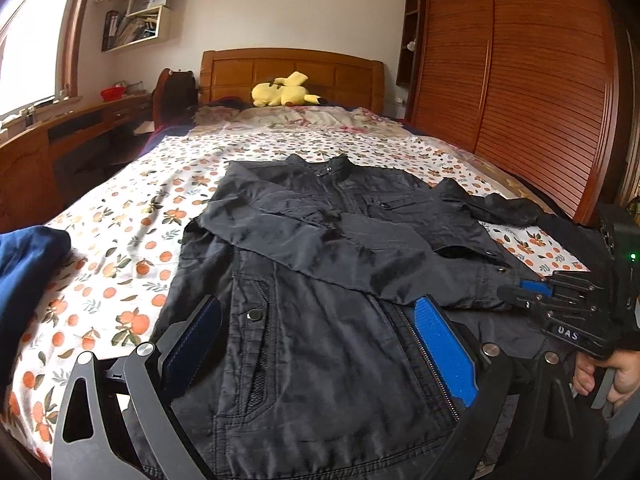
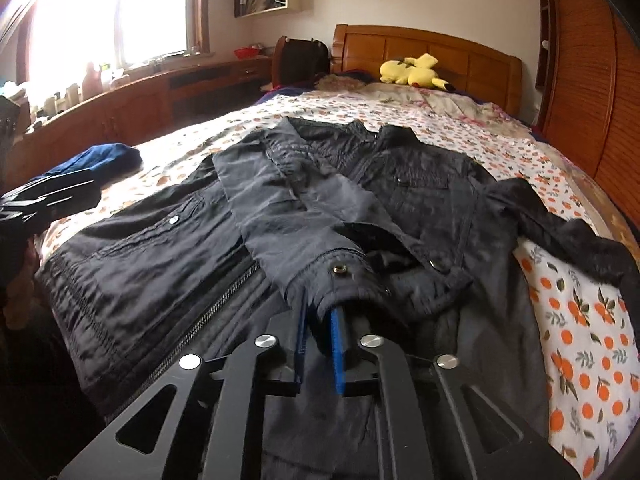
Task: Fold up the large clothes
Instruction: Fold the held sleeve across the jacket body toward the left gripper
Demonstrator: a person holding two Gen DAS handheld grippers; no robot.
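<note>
Right gripper fingers are barely apart, the cuff of the black jacket sitting between them. Left gripper is wide open, holding nothing, over the jacket spread on the bed.

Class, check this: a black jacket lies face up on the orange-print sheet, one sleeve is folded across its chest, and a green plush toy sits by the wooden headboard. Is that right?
Not quite. The plush toy is yellow, not green, as the left wrist view shows. The rest holds: the black jacket lies face up on the orange-print sheet, one sleeve folded across its chest, the toy by the wooden headboard.
</note>
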